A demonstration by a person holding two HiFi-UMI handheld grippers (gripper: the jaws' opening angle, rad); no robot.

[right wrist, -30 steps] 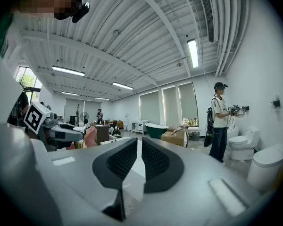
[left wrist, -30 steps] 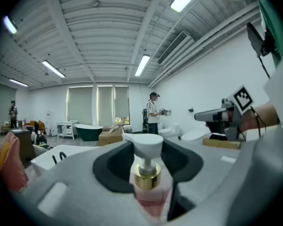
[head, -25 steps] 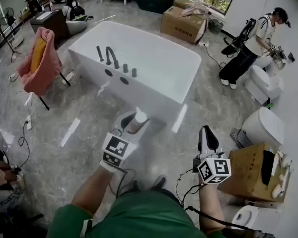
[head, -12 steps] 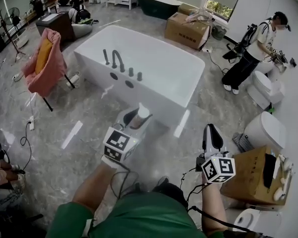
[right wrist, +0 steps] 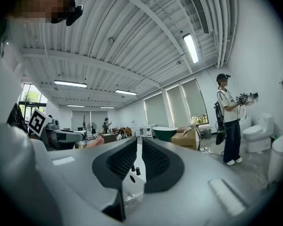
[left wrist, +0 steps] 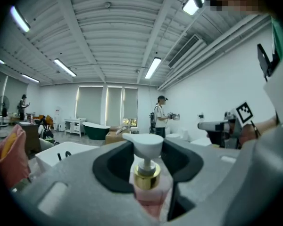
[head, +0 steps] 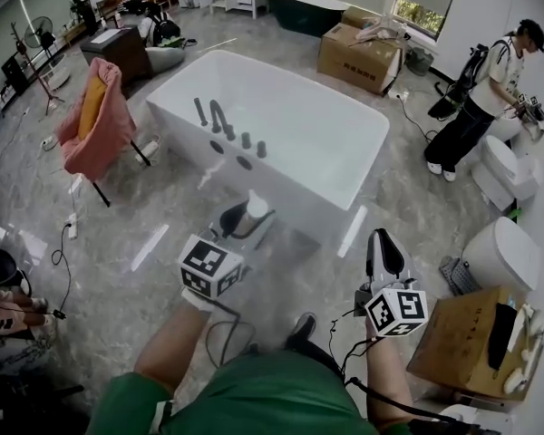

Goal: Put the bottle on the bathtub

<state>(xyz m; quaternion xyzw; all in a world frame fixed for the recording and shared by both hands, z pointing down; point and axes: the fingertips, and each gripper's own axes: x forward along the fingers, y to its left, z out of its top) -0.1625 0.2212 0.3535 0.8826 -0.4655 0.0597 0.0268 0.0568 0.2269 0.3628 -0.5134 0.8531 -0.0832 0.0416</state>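
A clear bottle point(head: 255, 209) of pink liquid, with a white pump and a gold collar, stands upright between the jaws of my left gripper point(head: 245, 216), which is shut on it. In the left gripper view the bottle point(left wrist: 148, 182) fills the gap of the left gripper point(left wrist: 148, 164). The white bathtub point(head: 189, 127) lies just ahead, its dark faucet point(head: 219, 116) and knobs on the near rim. The bottle hangs short of that rim, over the floor. My right gripper point(head: 384, 243) is lower right, shut and empty; in its own view the right gripper point(right wrist: 137, 161) has its pads together.
A chair draped in pink cloth point(head: 98, 120) stands left of the tub. Cardboard boxes point(head: 363, 54) sit beyond it, and another box point(head: 461, 333) is at my right. Toilets point(head: 503, 254) line the right side, where a person point(head: 485, 93) stands. Cables trail on the floor.
Both grippers have moved forward, nearer the bathtub's near rim. The bottle has stayed in the left gripper throughout, and the right gripper has stayed shut.
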